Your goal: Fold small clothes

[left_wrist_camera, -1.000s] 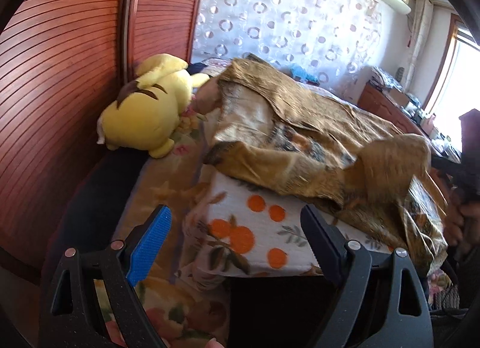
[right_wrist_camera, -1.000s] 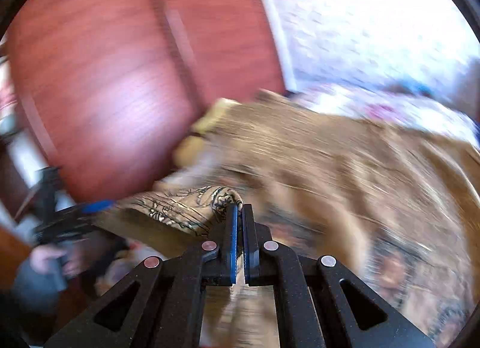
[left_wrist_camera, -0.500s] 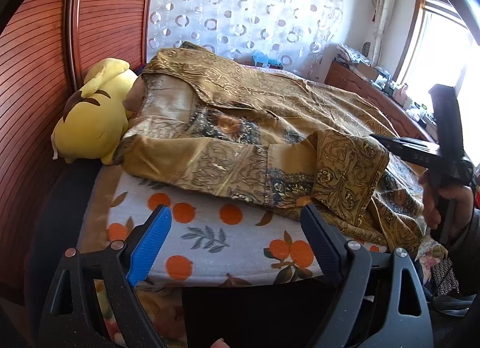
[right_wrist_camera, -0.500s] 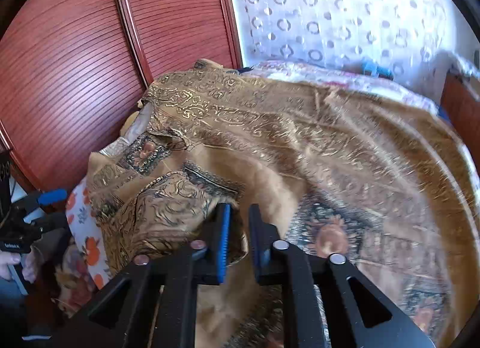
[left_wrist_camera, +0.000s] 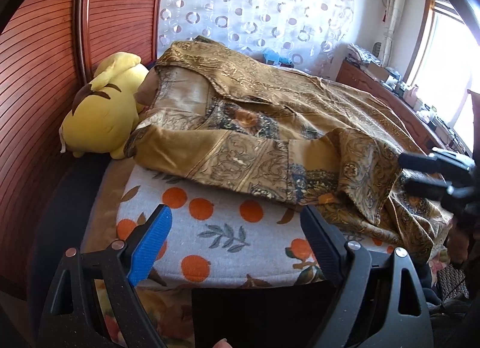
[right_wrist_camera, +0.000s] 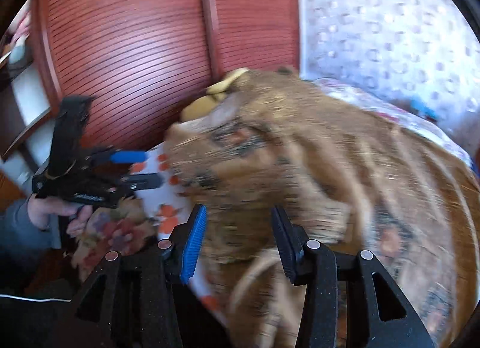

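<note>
Two grippers in view, both with jaws apart, nothing clamped.

Left to right, left wrist view: slatted red-brown wardrobe doors fill the left side. Yellow plush toy lies against them on the bed's far-left edge, touching the garment's collar end. Left gripper sits low at the near bed edge, jaws spread wide over the orange-print blanket, pads clear of any cloth. Gold patterned garment is spread across the bed on top of that blanket, from beside the plush toy out to the right; one sleeve is folded over near the front right, and its right hem hangs over the bed edge. White curtain with ring pattern behind the bed. Wooden dresser along the right wall under a bright window. Right gripper shows at the far right edge, fingers apart, just beside the folded sleeve.

Right wrist view is motion-blurred. At left, a hand in a grey sleeve holds the left gripper, jaws parted, tips over the blanket edge. Right gripper has just been opening; the garment lies between and under its fingers, but the pads do not press on it. Whether the cloth touches a pad: cannot tell through the blur.
</note>
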{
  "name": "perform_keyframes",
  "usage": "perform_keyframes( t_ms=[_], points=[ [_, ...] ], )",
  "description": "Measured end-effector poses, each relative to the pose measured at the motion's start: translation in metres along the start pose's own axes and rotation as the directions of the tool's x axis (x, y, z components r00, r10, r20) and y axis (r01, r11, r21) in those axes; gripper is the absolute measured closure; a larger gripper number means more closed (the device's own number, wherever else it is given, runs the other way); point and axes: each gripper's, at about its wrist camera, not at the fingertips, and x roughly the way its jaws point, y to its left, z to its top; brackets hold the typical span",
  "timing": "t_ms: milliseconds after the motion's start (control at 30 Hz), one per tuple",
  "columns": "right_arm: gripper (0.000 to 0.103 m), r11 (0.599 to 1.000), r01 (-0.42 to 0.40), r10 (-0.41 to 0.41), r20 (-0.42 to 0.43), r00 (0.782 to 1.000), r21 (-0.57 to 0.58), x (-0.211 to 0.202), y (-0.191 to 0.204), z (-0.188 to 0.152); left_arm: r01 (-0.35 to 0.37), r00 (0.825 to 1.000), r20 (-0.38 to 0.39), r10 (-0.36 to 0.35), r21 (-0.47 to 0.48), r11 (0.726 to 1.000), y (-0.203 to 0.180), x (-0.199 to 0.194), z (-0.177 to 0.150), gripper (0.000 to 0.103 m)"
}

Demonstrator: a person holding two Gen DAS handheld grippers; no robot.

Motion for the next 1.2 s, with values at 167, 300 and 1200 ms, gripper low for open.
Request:
perform_keyframes(
  t_ms=[167,300,1200],
  points=[
    [0.056,0.999,0.006,-0.01,-0.103,0.995,-0.034,0.046,0.004,0.0,-0.007,1.0,0.002,0.007,-0.015,1.0,0.007,-0.003,-0.003,0.015],
    [0.057,0.996,0.034,-0.047,-0.15,0.988,-0.087,0.062,0.006,0.002,-0.009,1.0,0.003,0.009,-0.027,1.0,0.012,-0.005,-0.006,0.015],
    [0.052,0.949,0.308,-0.305,-0.056,0.951,0.06,0.055,-0.087,0.097,0.01,0.999,0.042,-0.014,0.092,0.996,-0.016,0.016,0.043,0.015]
  ],
)
